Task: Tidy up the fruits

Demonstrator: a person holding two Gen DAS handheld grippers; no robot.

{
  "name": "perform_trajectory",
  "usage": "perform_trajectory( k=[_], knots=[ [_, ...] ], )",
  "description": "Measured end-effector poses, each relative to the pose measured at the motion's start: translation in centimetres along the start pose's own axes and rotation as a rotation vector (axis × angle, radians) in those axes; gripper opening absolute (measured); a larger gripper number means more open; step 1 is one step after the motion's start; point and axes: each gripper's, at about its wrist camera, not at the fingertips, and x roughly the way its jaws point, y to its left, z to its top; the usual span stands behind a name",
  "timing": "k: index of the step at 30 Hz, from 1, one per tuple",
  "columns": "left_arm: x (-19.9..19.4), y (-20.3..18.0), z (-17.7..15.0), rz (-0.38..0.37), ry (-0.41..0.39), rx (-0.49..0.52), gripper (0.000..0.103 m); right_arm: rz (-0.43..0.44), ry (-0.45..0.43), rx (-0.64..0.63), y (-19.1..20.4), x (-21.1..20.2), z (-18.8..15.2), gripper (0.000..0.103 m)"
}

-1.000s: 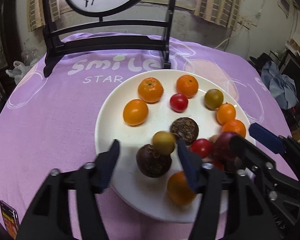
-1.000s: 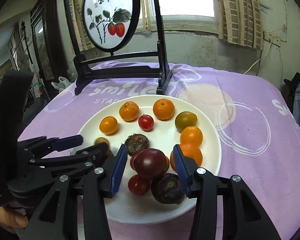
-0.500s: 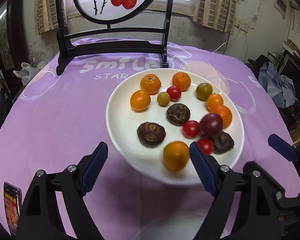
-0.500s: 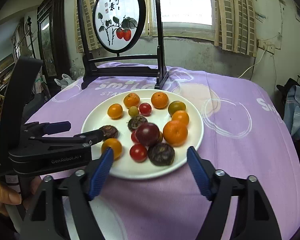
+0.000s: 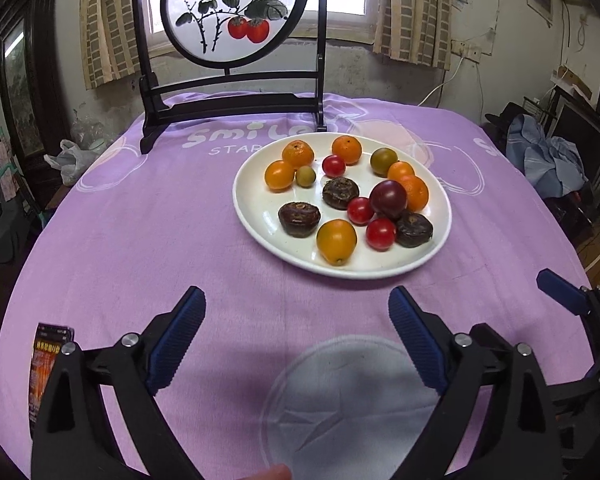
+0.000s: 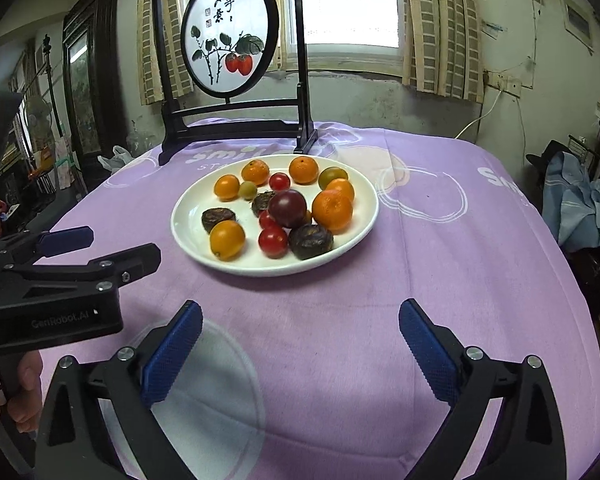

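Note:
A white plate (image 5: 256,216) (image 6: 188,236) on the purple tablecloth holds several fruits: orange mandarins, red cherry tomatoes, dark brown water chestnuts, a small green fruit (image 5: 305,176) and a dark purple plum (image 5: 388,199) (image 6: 287,208). My left gripper (image 5: 296,336) is open and empty, over the cloth in front of the plate. My right gripper (image 6: 300,344) is open and empty, also in front of the plate. The left gripper shows at the left of the right wrist view (image 6: 100,256).
A black stand with a round painted screen (image 5: 236,12) stands behind the plate. A white circle print (image 5: 348,404) lies on the cloth near me. A small printed packet (image 5: 46,364) lies at the front left edge. Blue clothes (image 5: 548,160) lie off the table, right.
Both grippers have pulled back from over the plate toward the near table edge and opened wider. The small green fruit now lies by the mandarins at the back of the plate.

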Motion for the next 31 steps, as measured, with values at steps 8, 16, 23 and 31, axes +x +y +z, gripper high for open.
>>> perform_trajectory(
  k=[8, 16, 23, 31],
  knots=[
    [-2.5, 0.4, -2.2, 0.000, -0.020, 0.003, 0.093, 0.017, -0.014, 0.027, 0.6, -1.9, -1.5, 0.099],
    [-3.5, 0.9, -4.4, -0.003, -0.016, -0.007, 0.094, 0.019, -0.003, 0.018, 1.4, -2.8, -3.3, 0.099],
    [-3.7, 0.7, -5.1, 0.006, -0.020, 0.012, 0.094, 0.016, 0.011, 0.018, 1.2, -2.6, -3.9, 0.099],
    [-1.9, 1.1, -5.8, 0.026, 0.019, 0.008, 0.094, 0.000, 0.070, 0.030, 0.4, -1.5, -5.1, 0.099]
  ],
)
